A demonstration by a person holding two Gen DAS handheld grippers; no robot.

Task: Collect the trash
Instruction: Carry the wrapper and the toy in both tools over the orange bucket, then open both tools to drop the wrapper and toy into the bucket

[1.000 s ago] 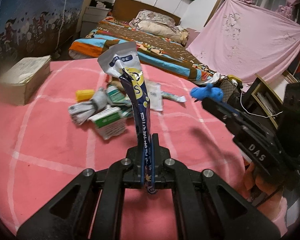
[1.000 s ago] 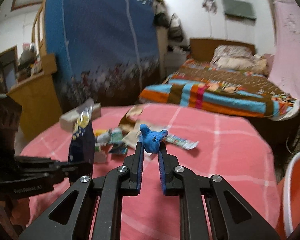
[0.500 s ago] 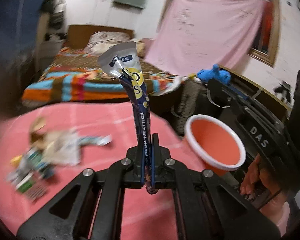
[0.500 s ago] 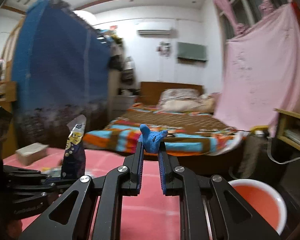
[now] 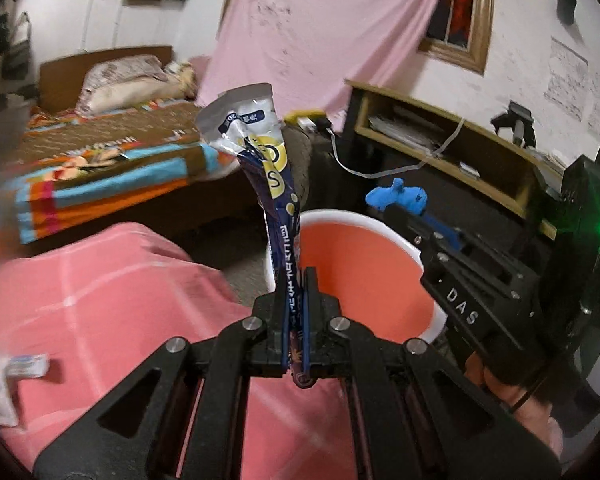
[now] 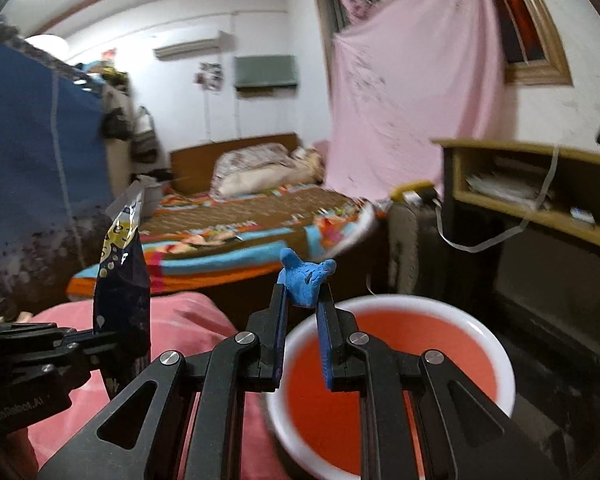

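Note:
My left gripper (image 5: 296,280) is shut on a long dark blue and silver snack wrapper (image 5: 268,168) that stands upright between its pads. The same wrapper (image 6: 122,276) shows at the left of the right wrist view. A crumpled blue scrap (image 6: 306,280) sits pinched at the tips of my right gripper (image 6: 303,300), which is shut on it; that scrap (image 5: 396,196) also appears in the left wrist view. An orange bin with a white rim (image 5: 364,276) stands on the floor just past the pink-covered table (image 5: 100,288). Both grippers hover near the bin (image 6: 388,368).
A few white wrappers (image 5: 4,380) lie at the table's left edge. Behind are a bed with a striped blanket (image 5: 112,168), a pink hanging sheet (image 5: 320,32) and a wooden shelf (image 5: 440,140) with a trailing white cable. A hand (image 5: 508,396) holds the right gripper.
Both grippers have swung right, away from the pile of litter on the table, to the orange bin. Each still holds its piece.

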